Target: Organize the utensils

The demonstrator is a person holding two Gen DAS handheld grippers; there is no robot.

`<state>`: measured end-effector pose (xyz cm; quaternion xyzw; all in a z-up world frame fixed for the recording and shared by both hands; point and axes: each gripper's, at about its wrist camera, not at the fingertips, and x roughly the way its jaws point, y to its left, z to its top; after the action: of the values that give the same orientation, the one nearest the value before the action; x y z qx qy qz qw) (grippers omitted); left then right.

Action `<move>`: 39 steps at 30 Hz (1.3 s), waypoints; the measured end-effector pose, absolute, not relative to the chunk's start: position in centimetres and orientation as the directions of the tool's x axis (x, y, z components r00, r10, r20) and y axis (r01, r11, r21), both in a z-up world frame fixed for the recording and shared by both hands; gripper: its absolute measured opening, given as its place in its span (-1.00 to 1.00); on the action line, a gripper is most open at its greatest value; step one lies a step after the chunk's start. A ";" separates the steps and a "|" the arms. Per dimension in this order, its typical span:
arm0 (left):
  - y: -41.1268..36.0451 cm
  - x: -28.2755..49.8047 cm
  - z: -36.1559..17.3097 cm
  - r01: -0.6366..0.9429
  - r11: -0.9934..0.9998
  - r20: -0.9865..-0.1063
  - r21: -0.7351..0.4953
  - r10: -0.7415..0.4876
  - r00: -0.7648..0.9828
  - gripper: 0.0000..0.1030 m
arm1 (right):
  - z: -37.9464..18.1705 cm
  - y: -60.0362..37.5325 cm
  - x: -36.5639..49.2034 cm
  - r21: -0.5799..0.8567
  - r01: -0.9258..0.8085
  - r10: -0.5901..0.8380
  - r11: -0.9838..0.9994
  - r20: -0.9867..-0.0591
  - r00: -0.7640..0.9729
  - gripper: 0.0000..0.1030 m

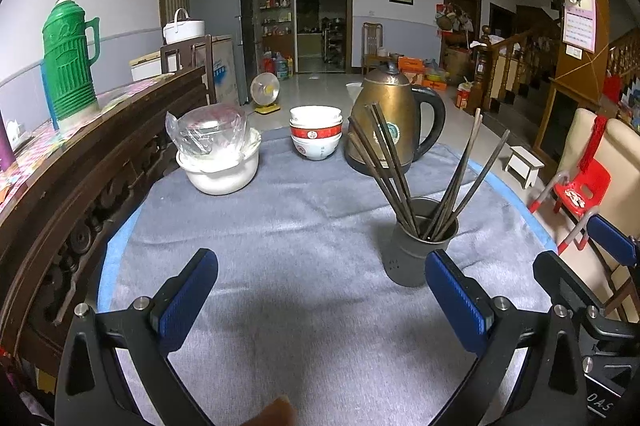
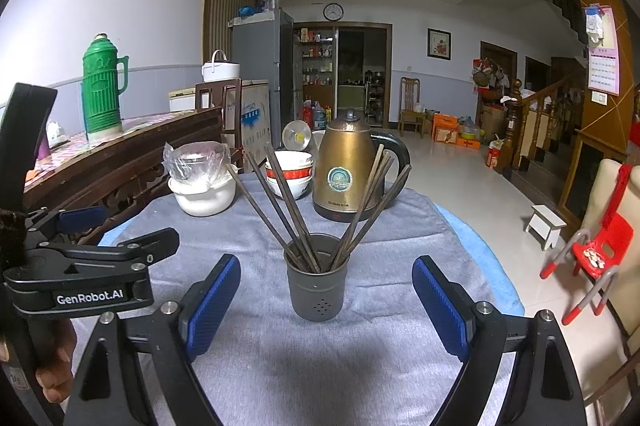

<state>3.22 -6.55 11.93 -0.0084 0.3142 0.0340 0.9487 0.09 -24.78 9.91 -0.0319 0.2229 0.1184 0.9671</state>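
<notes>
A dark grey holder cup [image 1: 416, 250] [image 2: 316, 280] stands upright on the grey cloth. Several dark chopsticks [image 1: 390, 166] [image 2: 280, 202] lean out of it in two fans, left and right. My left gripper [image 1: 320, 290] is open and empty, low over the cloth, with the cup just beyond its right finger. My right gripper [image 2: 326, 300] is open and empty, with the cup between and just beyond its fingertips. The left gripper's body [image 2: 80, 278] shows at the left of the right wrist view.
Behind the cup stand a bronze electric kettle [image 1: 394, 122] [image 2: 350, 166], stacked bowls [image 1: 316, 138] [image 2: 289, 174] and a white pot with a plastic-wrapped bowl [image 1: 218, 154] [image 2: 200, 182]. A wooden sideboard [image 1: 80, 162] with a green thermos [image 1: 70, 62] runs along the left. A red chair [image 2: 600, 254] stands right.
</notes>
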 end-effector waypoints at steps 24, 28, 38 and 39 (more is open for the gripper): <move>-6.1 3.5 12.2 -0.066 0.998 -0.573 -0.014 0.046 0.818 0.99 | 9.8 -24.6 0.9 -0.034 -0.217 0.180 0.975 -0.448 0.876 0.75; -6.1 3.6 12.2 -0.064 0.998 -0.575 -0.018 0.042 0.817 0.99 | 9.8 -24.5 1.0 -0.033 -0.215 0.178 0.976 -0.450 0.875 0.75; -6.3 3.9 12.1 -0.058 0.998 -0.577 -0.016 0.038 0.816 0.99 | 9.7 -24.5 1.2 -0.037 -0.209 0.170 0.977 -0.453 0.875 0.75; -6.3 3.9 12.1 -0.057 0.998 -0.577 -0.016 0.038 0.816 0.99 | 9.7 -24.5 1.3 -0.036 -0.209 0.171 0.977 -0.453 0.875 0.75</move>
<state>3.91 -6.26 12.12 -0.0161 0.3024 0.0248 0.9527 1.29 -24.53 9.71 -0.0420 0.2298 0.0981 0.9674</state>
